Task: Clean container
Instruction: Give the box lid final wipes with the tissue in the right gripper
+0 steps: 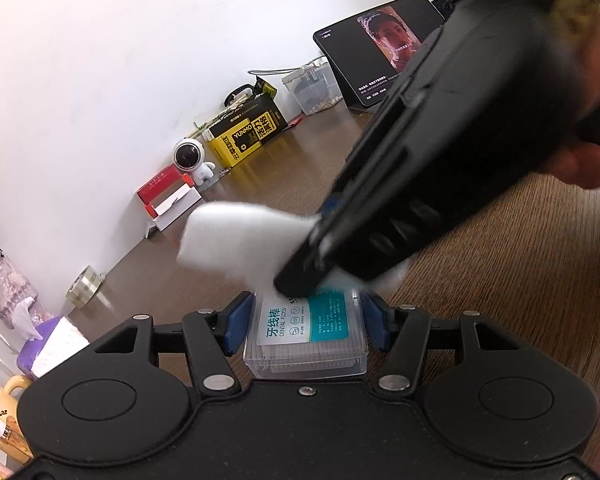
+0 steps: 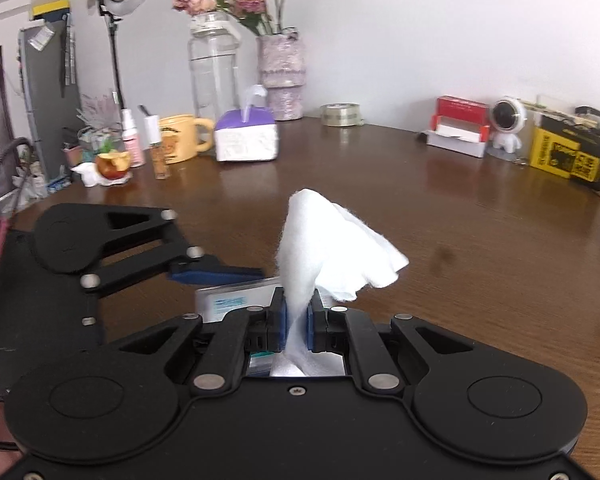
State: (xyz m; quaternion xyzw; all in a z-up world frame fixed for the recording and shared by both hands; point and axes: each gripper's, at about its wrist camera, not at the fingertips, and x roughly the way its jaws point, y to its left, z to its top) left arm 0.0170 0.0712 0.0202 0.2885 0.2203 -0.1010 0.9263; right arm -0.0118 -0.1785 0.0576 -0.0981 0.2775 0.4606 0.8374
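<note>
Left hand-held gripper (image 1: pixel 306 326) clamps the light, slippery dental floss box (image 1: pixel 306 336) by its sides as the right hand-held gripper (image 2: pixel 296 322) pinches a soft tissue (image 2: pixel 332 248).

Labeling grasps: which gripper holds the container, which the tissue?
Left gripper clamps the clear dental-floss container between its blue fingers. Right gripper pinches the white tissue.
</note>
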